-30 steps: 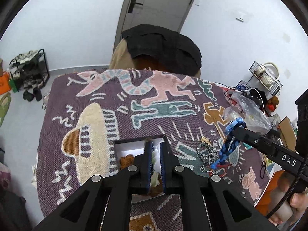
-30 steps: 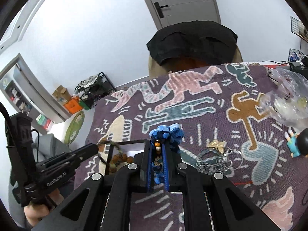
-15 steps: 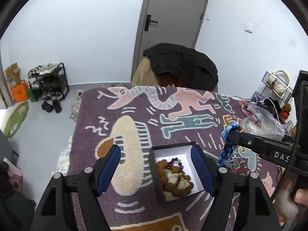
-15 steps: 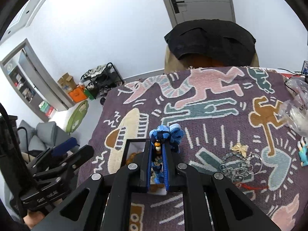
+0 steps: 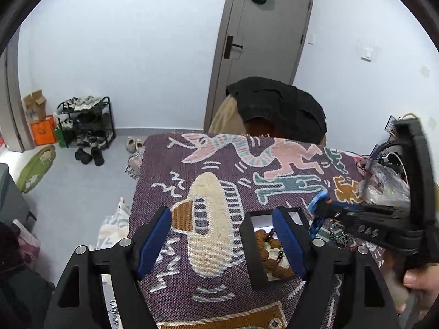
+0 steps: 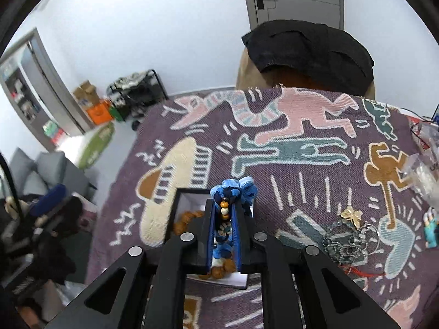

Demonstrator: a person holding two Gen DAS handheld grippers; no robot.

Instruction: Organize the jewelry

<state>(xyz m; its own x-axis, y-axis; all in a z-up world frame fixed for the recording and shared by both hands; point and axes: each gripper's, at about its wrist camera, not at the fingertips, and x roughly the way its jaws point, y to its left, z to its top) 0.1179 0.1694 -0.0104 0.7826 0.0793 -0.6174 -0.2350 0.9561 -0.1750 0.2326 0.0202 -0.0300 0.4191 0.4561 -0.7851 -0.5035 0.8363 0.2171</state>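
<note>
A black jewelry box point(image 5: 248, 249) with a white lining holds brown bead bracelets point(image 5: 267, 250) on the patterned cloth. My left gripper point(image 5: 225, 242) is open and empty above the cloth, its right finger over the box. My right gripper point(image 6: 223, 229) is shut on a blue bracelet point(image 6: 233, 192) with small beads and holds it over the box point(image 6: 179, 204). In the left wrist view the right gripper point(image 5: 322, 209) comes in from the right, the blue bracelet point(image 5: 315, 219) hanging beside the box.
A pile of metal chains and keyrings point(image 6: 347, 242) and a gold butterfly charm point(image 6: 351, 215) lie right of the box. A clear plastic bag point(image 6: 424, 176) sits at the right edge. A chair with a black garment point(image 6: 307, 46) stands behind the table.
My left gripper opened, let go and pulled back from the box. My right gripper carried the blue bracelet left, over the box.
</note>
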